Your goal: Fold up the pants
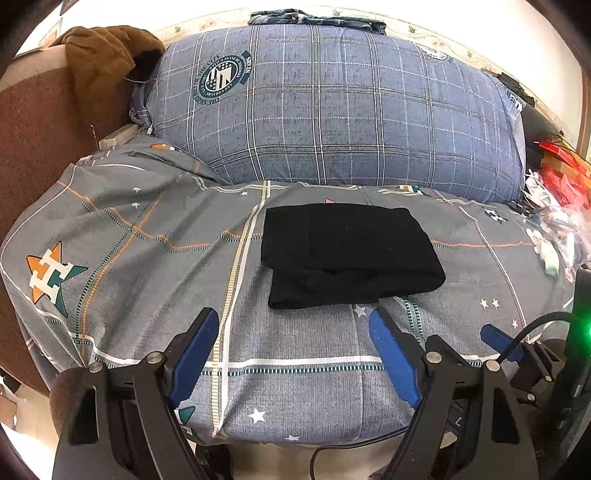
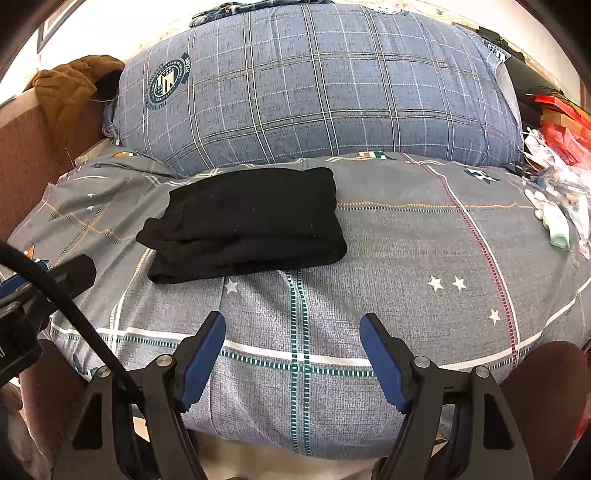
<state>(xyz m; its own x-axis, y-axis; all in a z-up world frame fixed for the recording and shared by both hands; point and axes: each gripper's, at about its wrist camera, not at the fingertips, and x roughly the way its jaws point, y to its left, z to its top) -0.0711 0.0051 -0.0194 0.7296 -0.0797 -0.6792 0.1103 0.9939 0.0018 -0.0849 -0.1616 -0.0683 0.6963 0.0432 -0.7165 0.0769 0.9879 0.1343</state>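
The black pants [image 1: 347,254] lie folded in a compact stack on the grey patterned bed cover [image 1: 147,240], just before the big blue checked pillow [image 1: 332,107]. The left hand-held gripper [image 1: 295,325] and the right hand-held gripper [image 2: 293,328] both stand wide, holding nothing, near the bed edge and apart from the pants.

From my remote station, the black pants [image 1: 347,254] show only their top layer; I cannot count the folds beneath. The big plaid pillow [image 1: 332,107] hides the bedding behind it, and the denim garment [image 1: 317,16] on top is cut by the frame's upper edge. Clutter at the bed's right side [image 2: 557,184] is too small and warped to identify. The brown jacket [image 1: 103,62] conceals the headboard corner. The badge lettering stays illegible.
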